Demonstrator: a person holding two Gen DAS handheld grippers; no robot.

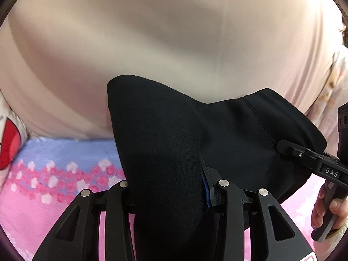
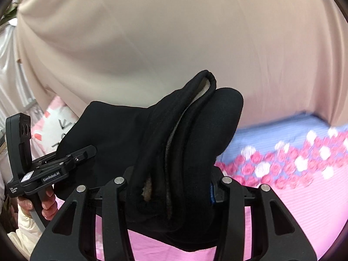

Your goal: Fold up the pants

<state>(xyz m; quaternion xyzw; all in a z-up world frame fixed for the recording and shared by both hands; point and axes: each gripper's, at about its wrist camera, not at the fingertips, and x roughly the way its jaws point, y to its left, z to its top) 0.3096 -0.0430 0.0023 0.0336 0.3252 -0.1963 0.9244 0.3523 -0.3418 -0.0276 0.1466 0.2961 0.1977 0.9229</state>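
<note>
The black pants (image 1: 165,130) hang bunched and lifted over the pink bed cover. My left gripper (image 1: 167,187) is shut on a thick fold of them, and the cloth hides its fingertips. In the left wrist view my right gripper (image 1: 285,149) bites the pants' stitched edge at the right, with a hand on its handle. In the right wrist view the pants (image 2: 130,134) show a fleecy brown lining, and my right gripper (image 2: 171,187) is shut on that folded bundle. My left gripper (image 2: 87,152) grips the far left part of the cloth there.
A pink and blue blanket (image 1: 54,174) with a rose pattern covers the bed below. A wide beige cloth (image 1: 152,32) fills the background. A red and white cushion (image 1: 8,145) lies at the left, and a pink and white pillow (image 2: 54,124) sits behind the left gripper.
</note>
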